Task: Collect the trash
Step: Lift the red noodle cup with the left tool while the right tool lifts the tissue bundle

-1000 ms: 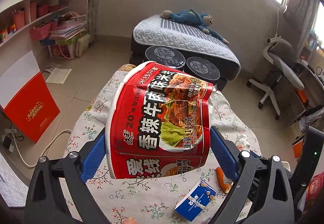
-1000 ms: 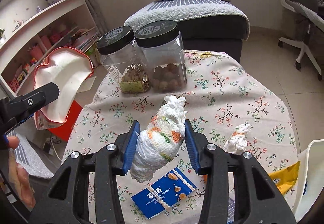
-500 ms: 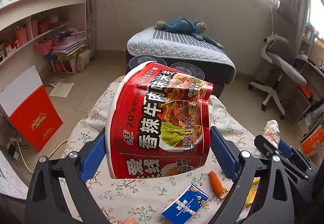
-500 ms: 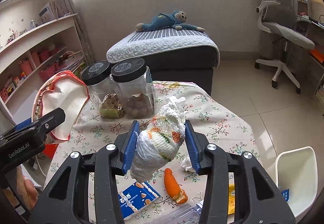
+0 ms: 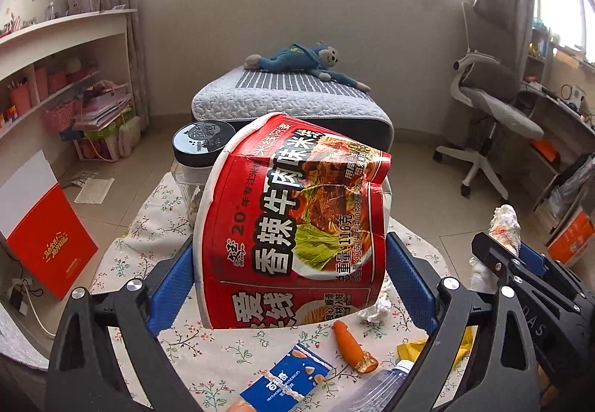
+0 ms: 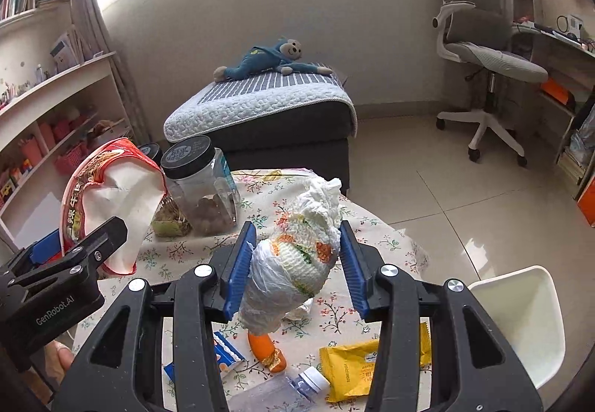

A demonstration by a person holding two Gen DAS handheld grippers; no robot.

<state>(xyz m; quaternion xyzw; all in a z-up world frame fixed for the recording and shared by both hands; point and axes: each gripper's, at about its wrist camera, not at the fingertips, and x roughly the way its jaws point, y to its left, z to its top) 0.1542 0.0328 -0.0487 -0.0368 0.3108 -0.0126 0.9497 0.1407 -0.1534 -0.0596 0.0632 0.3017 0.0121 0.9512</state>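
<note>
The crushed red noodle cup [image 5: 293,222] is held up in the air above the flowered table [image 5: 122,255], squeezed from both sides by the blue pads of the left gripper [image 5: 292,280]; the right gripper [image 6: 293,265] is clamped on a wad of white paper towel with orange and green marks [image 6: 293,255], also up over the table; to the right of the table and lower down is a white bin [image 6: 520,304], and I think both things should go there.

To do it well, keep both grips tight while carrying; the cup is dented and light, so it could slip; bring each thing right over the bin's open mouth before letting go.

Still on the table, near its front edge: a blue biscuit box [image 5: 286,380], an orange wrapped sausage [image 5: 351,345], a yellow packet [image 6: 353,363], a clear plastic bottle [image 6: 286,391], and a small crumpled tissue [image 5: 375,307]; at the table's far side stand two clear jars with black lids [image 6: 200,185].

The cup has big white Chinese writing, with "20" and "116" on it; the left gripper's side reads "GenRobot.AI"; the biscuit box print is too small to read.
</note>
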